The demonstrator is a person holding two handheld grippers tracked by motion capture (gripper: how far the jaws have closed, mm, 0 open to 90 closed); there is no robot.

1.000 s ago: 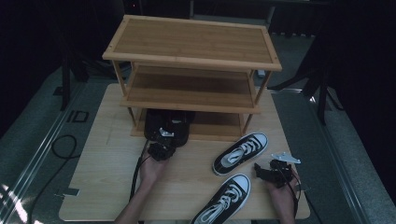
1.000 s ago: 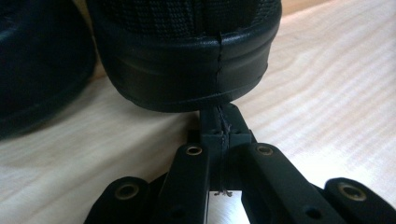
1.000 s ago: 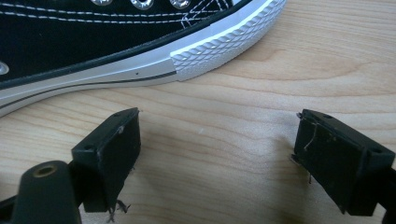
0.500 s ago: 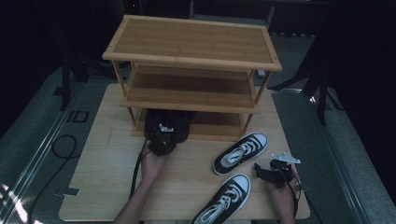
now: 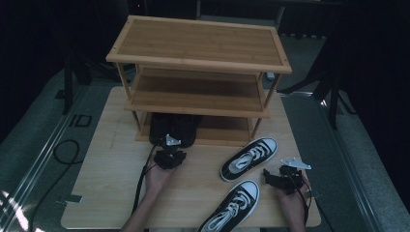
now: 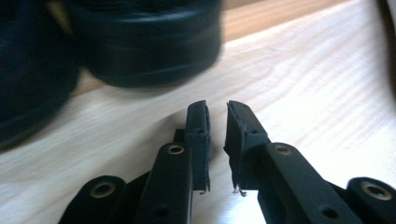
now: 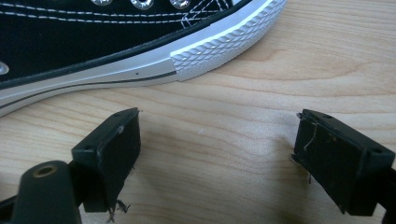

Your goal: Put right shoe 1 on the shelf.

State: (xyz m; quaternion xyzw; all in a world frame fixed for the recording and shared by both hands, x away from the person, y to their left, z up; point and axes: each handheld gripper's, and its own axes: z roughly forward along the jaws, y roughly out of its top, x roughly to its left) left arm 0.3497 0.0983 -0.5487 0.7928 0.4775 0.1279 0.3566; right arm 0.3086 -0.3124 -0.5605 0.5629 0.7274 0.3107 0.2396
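Your left gripper (image 5: 170, 153) just near of the black shoes (image 5: 173, 129), jaws just parting, nothing between, right gripper (image 5: 276, 178) wide apart beside a sneaker (image 5: 249, 158).

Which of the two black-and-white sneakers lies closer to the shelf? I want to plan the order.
The upper sneaker, with its toe pointing toward the shelf; the other sneaker lies nearer the table's front edge.

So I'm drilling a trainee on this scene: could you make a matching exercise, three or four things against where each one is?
Things:
1. black shoes
2. sneakers
3. left claw
4. right claw

Places:
A. right of the sneakers
B. on the rack's bottom shelf
C. on the table, right of middle
D. just in front of the black shoes

Pairs: 1-B, 2-C, 3-D, 4-A
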